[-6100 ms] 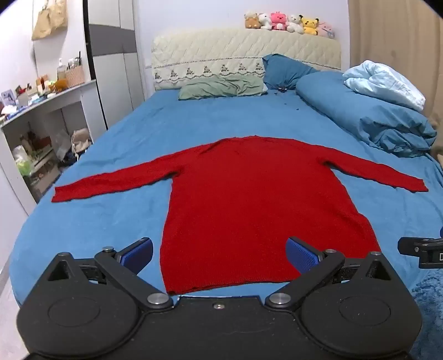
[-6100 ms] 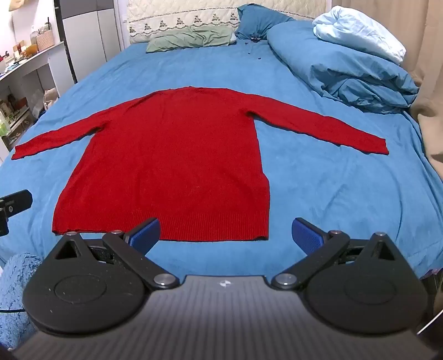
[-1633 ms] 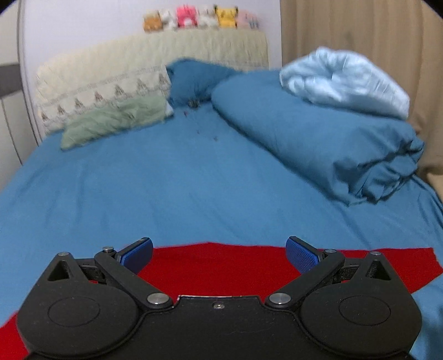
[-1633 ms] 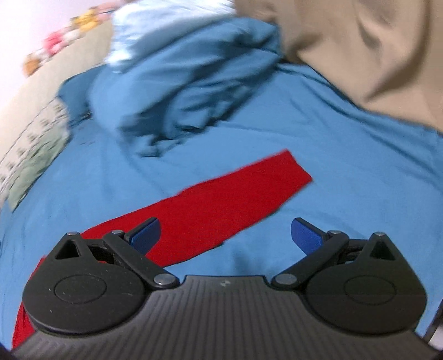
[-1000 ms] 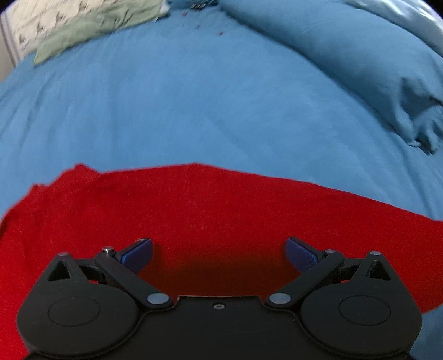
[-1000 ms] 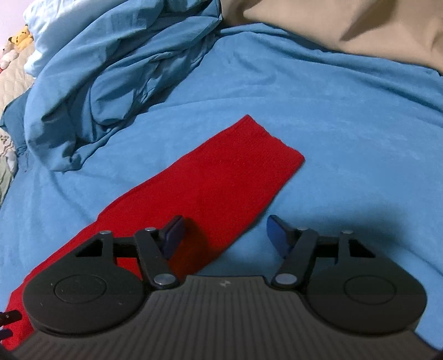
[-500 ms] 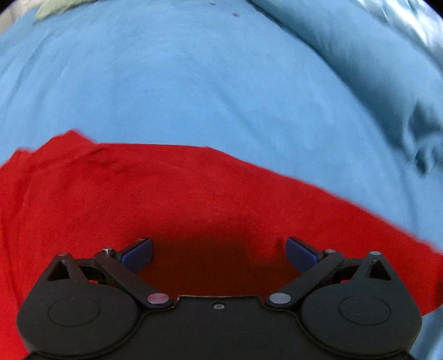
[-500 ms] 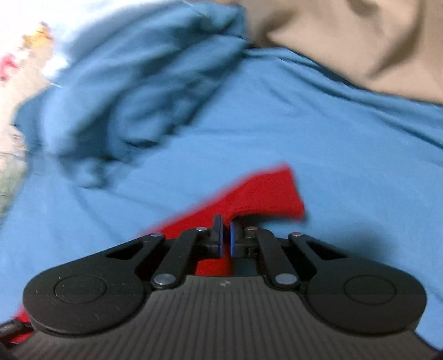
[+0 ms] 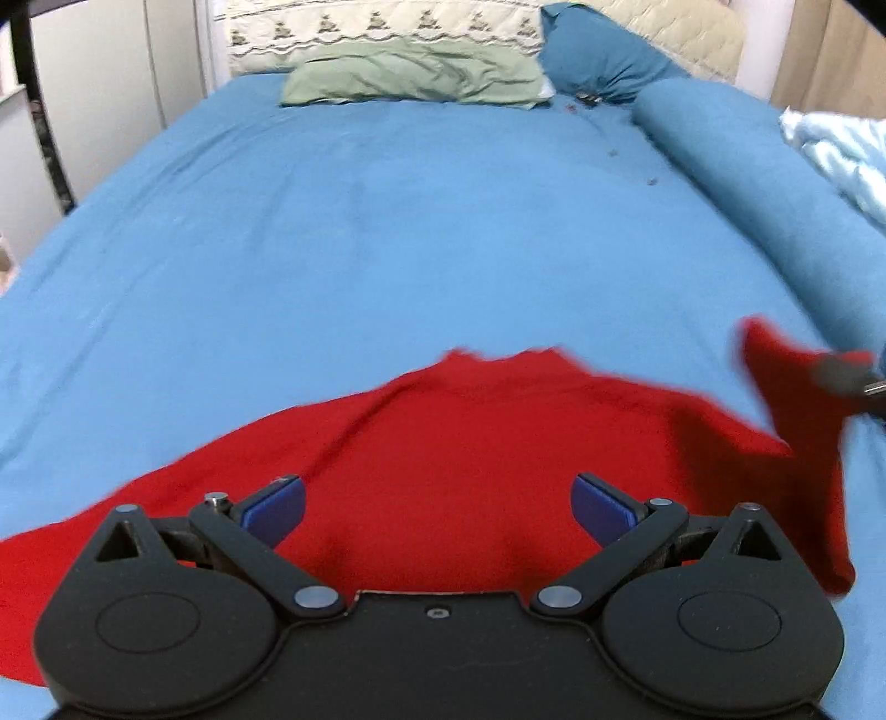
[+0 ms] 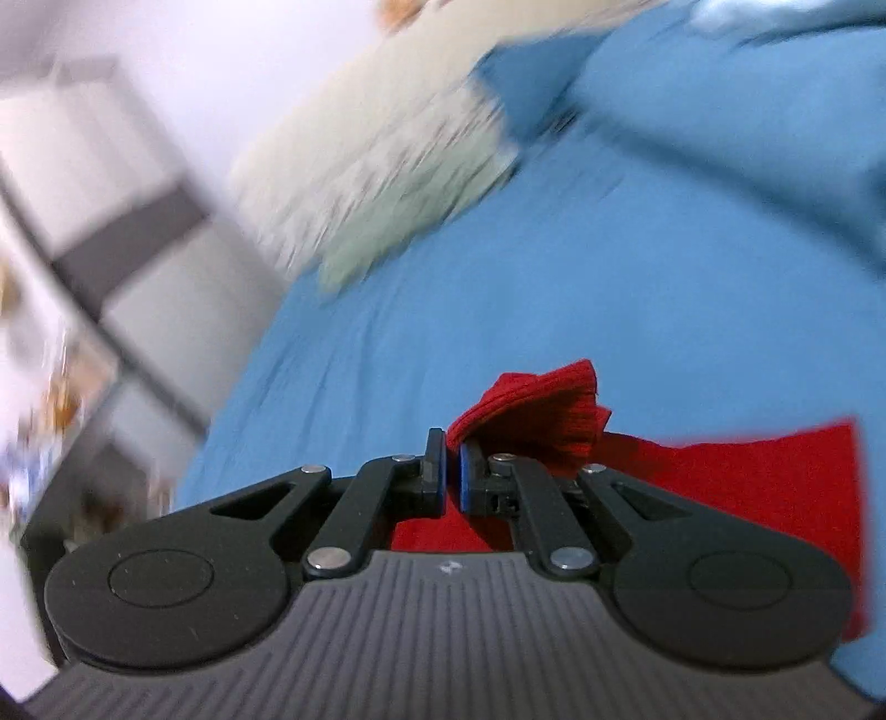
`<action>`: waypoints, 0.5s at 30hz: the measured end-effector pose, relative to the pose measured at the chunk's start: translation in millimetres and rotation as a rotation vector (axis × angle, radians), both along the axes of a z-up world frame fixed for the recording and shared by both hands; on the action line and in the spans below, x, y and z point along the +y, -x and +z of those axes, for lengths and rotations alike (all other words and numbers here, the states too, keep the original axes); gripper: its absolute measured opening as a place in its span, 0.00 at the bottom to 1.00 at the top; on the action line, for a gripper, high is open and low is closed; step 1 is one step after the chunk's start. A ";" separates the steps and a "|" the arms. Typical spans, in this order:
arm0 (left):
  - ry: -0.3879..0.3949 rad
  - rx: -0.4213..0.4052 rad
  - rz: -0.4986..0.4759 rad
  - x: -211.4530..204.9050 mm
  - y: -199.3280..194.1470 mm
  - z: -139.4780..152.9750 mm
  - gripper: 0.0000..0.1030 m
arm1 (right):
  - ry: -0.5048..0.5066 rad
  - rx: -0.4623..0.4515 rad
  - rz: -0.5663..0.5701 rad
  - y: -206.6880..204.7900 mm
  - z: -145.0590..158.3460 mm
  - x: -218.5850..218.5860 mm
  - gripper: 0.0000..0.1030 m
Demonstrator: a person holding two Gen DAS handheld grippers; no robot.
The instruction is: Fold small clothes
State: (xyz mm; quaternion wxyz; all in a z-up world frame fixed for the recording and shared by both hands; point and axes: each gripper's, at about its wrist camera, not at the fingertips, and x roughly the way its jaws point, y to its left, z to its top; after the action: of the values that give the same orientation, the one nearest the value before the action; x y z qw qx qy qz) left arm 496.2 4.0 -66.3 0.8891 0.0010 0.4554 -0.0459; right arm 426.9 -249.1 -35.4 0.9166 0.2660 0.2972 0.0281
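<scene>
A red knit sweater (image 9: 470,443) lies on the blue bed sheet (image 9: 387,232). My left gripper (image 9: 437,507) is open and empty, low over the sweater's upper body near the neckline. My right gripper (image 10: 451,471) is shut on the cuff of the sweater's right sleeve (image 10: 542,410) and holds it lifted above the bed. In the left wrist view the lifted sleeve (image 9: 792,399) hangs at the right edge, with the right gripper blurred beside it. The right wrist view is motion-blurred.
A green pillow (image 9: 415,77) and a dark blue pillow (image 9: 598,55) lie against the quilted headboard (image 9: 382,27). A rolled blue duvet (image 9: 775,183) runs along the bed's right side. A white wardrobe (image 9: 99,94) stands at the left.
My right gripper closed on the sleeve cuff, lifted it and swung left toward the sweater's body. My left gripper stayed open and tilted up over the sweater's top.
</scene>
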 end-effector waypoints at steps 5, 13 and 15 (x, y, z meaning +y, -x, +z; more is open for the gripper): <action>-0.056 0.083 -0.017 40.8 22.2 -10.0 1.00 | 0.149 0.218 0.190 -20.0 -78.0 89.2 0.19; 0.011 0.096 -0.083 40.2 20.6 -22.8 1.00 | 0.325 0.222 0.325 4.4 -92.8 107.8 0.65; 0.030 0.077 -0.125 26.3 16.4 -27.5 1.00 | 0.353 0.212 0.317 22.7 -84.6 93.0 0.72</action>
State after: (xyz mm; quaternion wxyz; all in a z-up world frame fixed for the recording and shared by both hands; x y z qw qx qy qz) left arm 479.8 30.3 -93.8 0.8663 0.0145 0.4876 -0.1080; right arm 404.1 -156.1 -120.0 0.8967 0.0533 0.4298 0.0910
